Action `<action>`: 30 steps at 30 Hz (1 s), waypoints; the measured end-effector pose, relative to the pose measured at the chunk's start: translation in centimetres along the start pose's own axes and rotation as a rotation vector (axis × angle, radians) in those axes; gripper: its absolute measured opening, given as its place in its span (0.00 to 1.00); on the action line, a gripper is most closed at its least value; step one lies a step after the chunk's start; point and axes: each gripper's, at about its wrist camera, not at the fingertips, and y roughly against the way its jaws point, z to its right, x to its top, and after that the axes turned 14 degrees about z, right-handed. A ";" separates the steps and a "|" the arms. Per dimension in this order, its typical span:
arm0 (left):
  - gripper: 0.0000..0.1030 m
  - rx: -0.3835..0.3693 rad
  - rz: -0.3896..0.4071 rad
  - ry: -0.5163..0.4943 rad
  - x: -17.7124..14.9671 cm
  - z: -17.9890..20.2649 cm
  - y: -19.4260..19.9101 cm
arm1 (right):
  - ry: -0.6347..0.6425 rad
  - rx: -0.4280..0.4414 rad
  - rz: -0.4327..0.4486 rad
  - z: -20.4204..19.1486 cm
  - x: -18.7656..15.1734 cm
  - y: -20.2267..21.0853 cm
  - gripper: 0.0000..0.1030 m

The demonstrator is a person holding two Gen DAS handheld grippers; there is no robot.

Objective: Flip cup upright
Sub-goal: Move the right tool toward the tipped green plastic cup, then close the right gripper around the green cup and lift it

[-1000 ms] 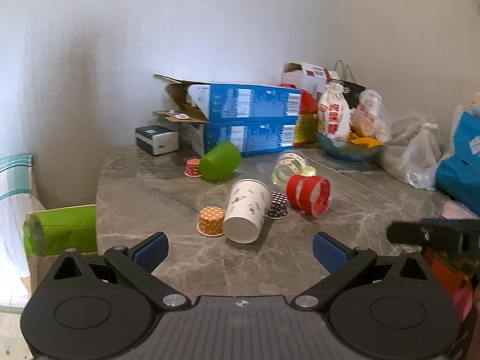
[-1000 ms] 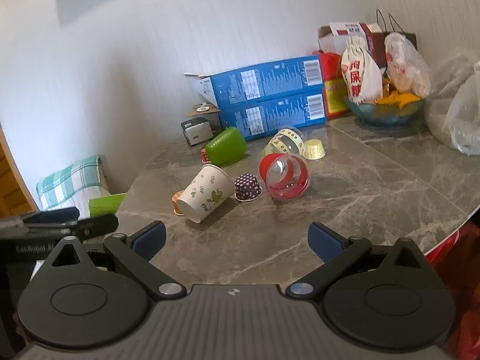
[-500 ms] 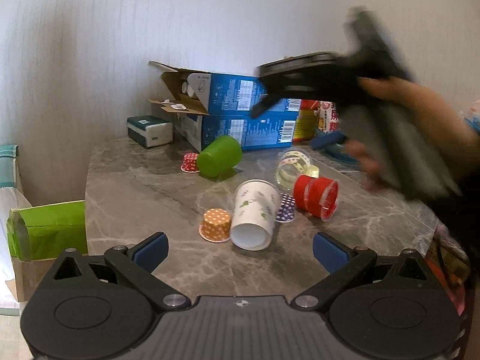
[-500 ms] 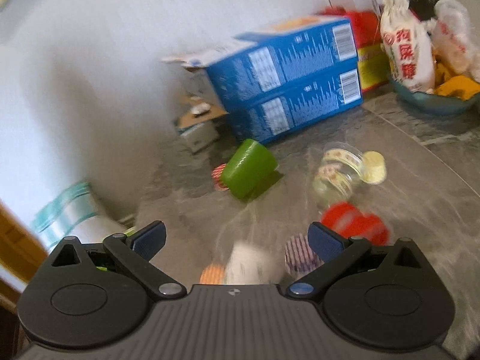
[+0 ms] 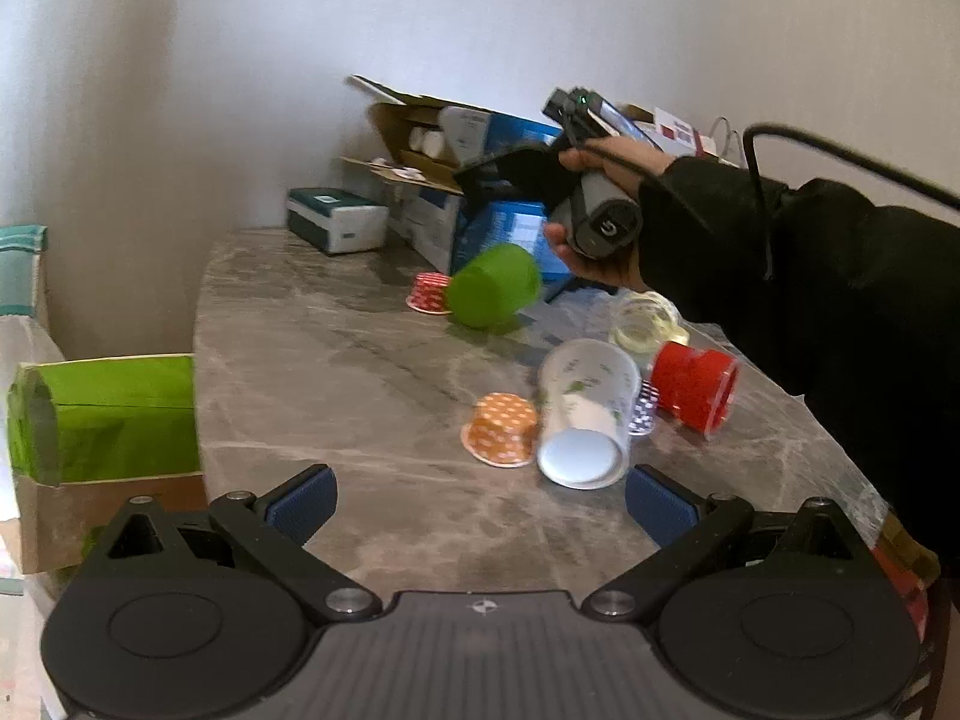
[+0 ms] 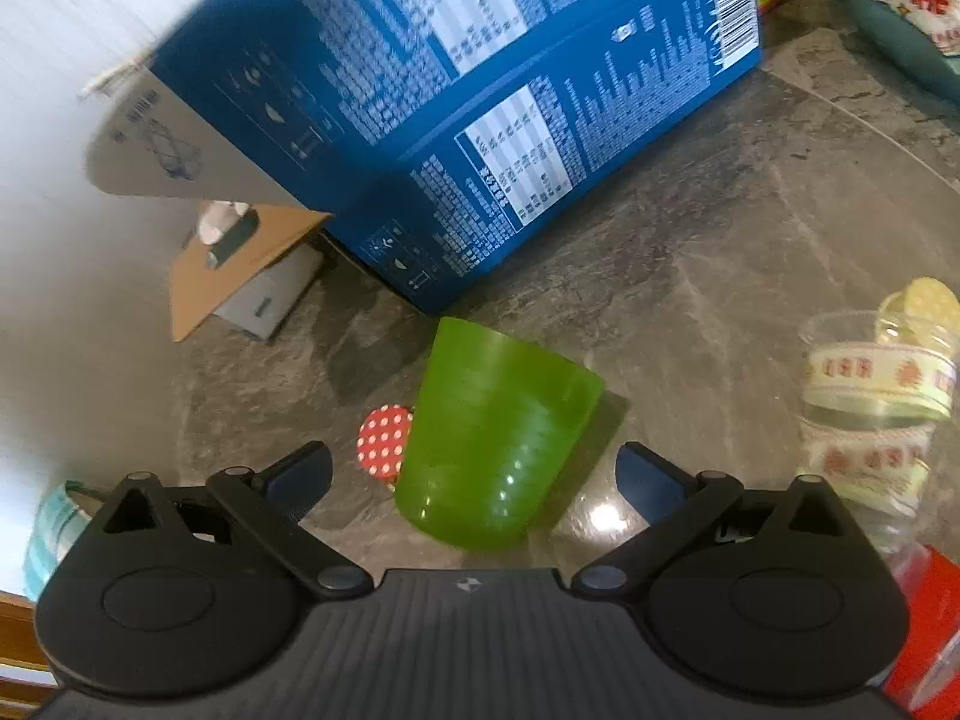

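A green plastic cup (image 6: 498, 438) lies on its side on the grey marble table (image 6: 690, 276); it also shows in the left wrist view (image 5: 493, 293). My right gripper (image 6: 473, 474) is open, its fingers either side of the cup's wider end, apart from it. In the left wrist view the right gripper is held above the green cup. My left gripper (image 5: 480, 498) is open and empty near the table's front edge, just short of a white leaf-print paper cup (image 5: 585, 417) lying on its side.
A red cup (image 5: 696, 387) and a clear cup (image 6: 876, 396) lie on their sides. Small dotted cupcake liners (image 5: 501, 429) sit upside down. Blue boxes (image 6: 510, 90) stand behind the green cup. A green box (image 5: 108, 414) sits left of the table.
My right gripper has moved forward and down over the table until its fingers flank the green cup. My left gripper has hardly moved.
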 end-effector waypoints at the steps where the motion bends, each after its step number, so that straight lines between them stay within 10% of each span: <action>1: 1.00 0.008 0.003 0.005 0.0 -0.3 0.1 | -0.002 -0.012 -0.001 -0.1 0.0 -0.2 0.96; 18: 1.00 0.094 0.001 0.072 -0.4 -3.4 2.3 | 0.055 -0.074 0.015 -0.8 0.4 -2.2 0.65; 30: 1.00 0.057 0.054 0.133 0.2 -3.4 7.4 | 0.170 0.163 0.088 -0.6 -2.2 11.3 0.65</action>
